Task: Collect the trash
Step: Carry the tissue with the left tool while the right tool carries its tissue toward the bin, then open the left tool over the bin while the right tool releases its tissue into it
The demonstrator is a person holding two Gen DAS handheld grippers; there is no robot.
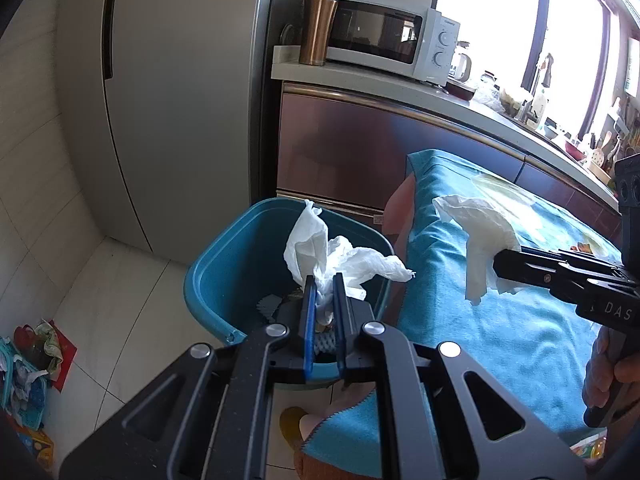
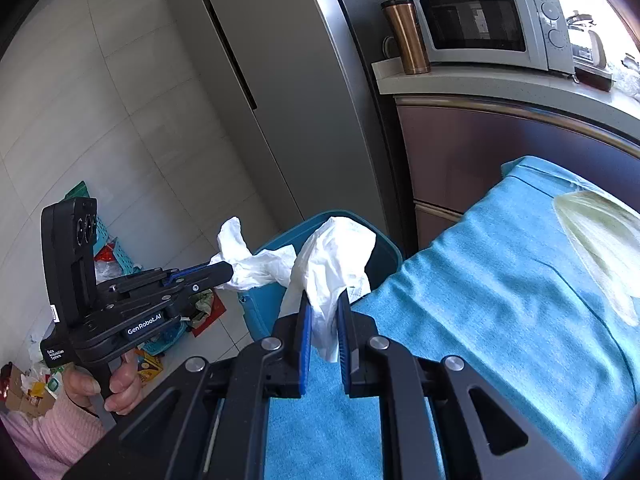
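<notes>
Left hand-held gripper (image 1: 324, 292): fingers clamped on crumpled white tissue (image 1: 340, 256), held over open blue bin (image 1: 224, 276) on floor.
Right hand-held gripper (image 2: 323, 308): clamped on 2nd white tissue (image 2: 336, 264), above edge of blue cloth (image 2: 480, 312) covering desk, just beside bin.
Bkgd: microwave (image 1: 392, 40) and copper tumbler (image 1: 316, 28) on counter; fridge (image 1: 180, 92) at left.

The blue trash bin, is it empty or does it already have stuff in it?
Not empty. In the left wrist view, some dark and grey items lie at the bottom of the blue trash bin; what they are, cannot tell.
</notes>
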